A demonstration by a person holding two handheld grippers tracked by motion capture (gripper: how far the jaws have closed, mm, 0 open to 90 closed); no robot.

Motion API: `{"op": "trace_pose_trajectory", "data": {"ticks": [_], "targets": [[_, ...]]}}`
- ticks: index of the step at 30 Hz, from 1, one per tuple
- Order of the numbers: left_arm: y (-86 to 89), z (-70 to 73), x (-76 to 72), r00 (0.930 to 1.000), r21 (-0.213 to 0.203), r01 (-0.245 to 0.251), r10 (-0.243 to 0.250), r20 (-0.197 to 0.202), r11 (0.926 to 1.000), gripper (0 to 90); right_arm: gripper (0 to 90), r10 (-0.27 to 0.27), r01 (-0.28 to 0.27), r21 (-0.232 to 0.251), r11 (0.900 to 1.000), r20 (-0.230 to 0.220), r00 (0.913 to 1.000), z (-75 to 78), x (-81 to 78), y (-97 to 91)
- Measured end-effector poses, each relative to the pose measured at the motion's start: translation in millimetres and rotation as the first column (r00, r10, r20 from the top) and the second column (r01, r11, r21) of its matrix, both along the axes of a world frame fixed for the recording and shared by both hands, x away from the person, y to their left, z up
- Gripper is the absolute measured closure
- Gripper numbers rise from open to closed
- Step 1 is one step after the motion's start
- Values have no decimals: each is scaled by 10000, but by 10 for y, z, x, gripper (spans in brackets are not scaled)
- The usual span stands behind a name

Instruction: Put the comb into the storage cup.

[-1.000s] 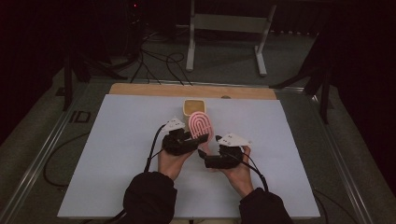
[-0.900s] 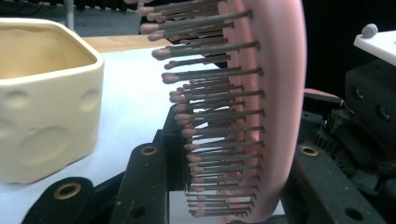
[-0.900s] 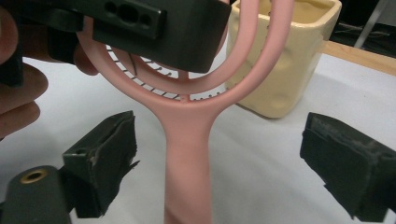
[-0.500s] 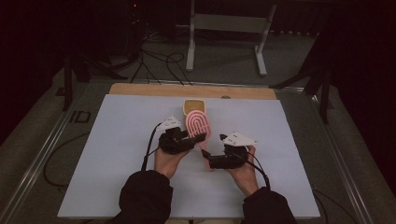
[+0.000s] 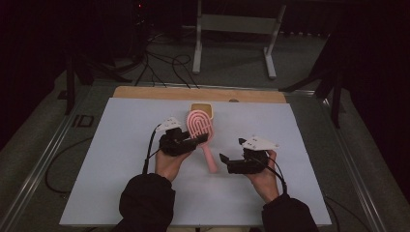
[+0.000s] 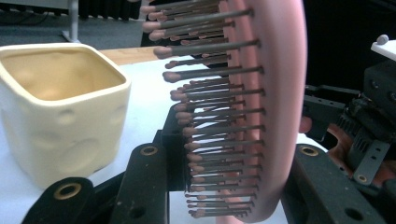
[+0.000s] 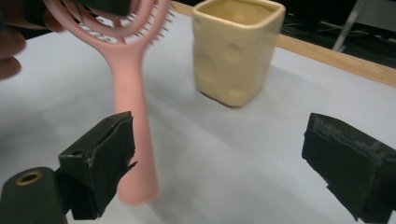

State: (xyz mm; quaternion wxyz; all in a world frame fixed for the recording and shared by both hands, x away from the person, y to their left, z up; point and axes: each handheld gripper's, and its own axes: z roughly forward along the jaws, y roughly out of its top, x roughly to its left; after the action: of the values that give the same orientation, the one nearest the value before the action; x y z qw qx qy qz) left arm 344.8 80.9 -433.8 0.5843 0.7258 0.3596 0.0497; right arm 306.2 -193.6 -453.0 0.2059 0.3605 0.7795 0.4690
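My left gripper [image 5: 197,138] is clenched on the head of the one pink hairbrush [image 5: 200,133], which sits mid-table with its handle running toward the near side. Just beyond the brush stands a single cream cup [image 5: 202,108]. To the right, my right gripper [image 5: 226,160] has just been opening; its jaws are spread, nothing between them, beside the handle's end.
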Motion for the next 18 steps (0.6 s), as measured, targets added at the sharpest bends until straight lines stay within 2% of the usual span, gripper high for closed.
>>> {"op": "trace_pose_trajectory", "data": {"ticks": [6, 14, 16, 17, 18], "targets": [[44, 25, 32, 9999, 58, -169, 169, -4, 9998, 645, 91, -375, 375, -108, 9992, 23, 9993, -18, -28, -135], [86, 94, 59, 9995, 119, -303, 302, 114, 9995, 645, 91, -531, 532, -199, 9984, 43, 9986, -70, -63, -274], [108, 122, 70, 9992, 133, -379, 377, 154, 9992, 645, 90, -561, 566, -270, 9980, 174, 9983, -105, -106, -391], [108, 122, 70, 9992, 133, -379, 377, 154, 9992, 645, 90, -561, 566, -270, 9980, 174, 9983, -105, -106, -391], [125, 128, 76, 9990, 124, -419, 417, 168, 9990, 645, 91, -550, 552, -125, 9984, 149, 9984, -129, -135, -458]]}}
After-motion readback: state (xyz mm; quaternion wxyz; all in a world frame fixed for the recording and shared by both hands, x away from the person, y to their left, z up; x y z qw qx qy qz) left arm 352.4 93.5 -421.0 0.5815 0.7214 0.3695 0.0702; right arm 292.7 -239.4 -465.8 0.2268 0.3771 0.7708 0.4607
